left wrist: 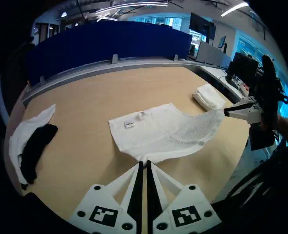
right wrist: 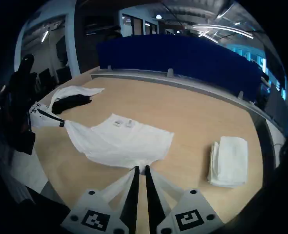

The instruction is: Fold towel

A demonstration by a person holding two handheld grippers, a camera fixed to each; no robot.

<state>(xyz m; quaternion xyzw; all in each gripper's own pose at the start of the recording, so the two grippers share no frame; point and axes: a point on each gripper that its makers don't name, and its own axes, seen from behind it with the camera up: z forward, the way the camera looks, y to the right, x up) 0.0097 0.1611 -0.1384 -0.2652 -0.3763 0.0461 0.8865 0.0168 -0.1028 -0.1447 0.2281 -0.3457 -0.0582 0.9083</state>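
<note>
The left tongs [left wrist: 144, 165] and right tongs [right wrist: 140, 169] each pinch a corner of the white towel [left wrist: 163, 132]. I would carry both corners level over the tabletop [left wrist: 85, 105], with the edge kept taut.

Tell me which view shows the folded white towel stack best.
The right gripper view: the folded white towel stack lies near and large on the wooden table, layered edge visible. The left gripper view shows the stack smaller, farther off.
</note>
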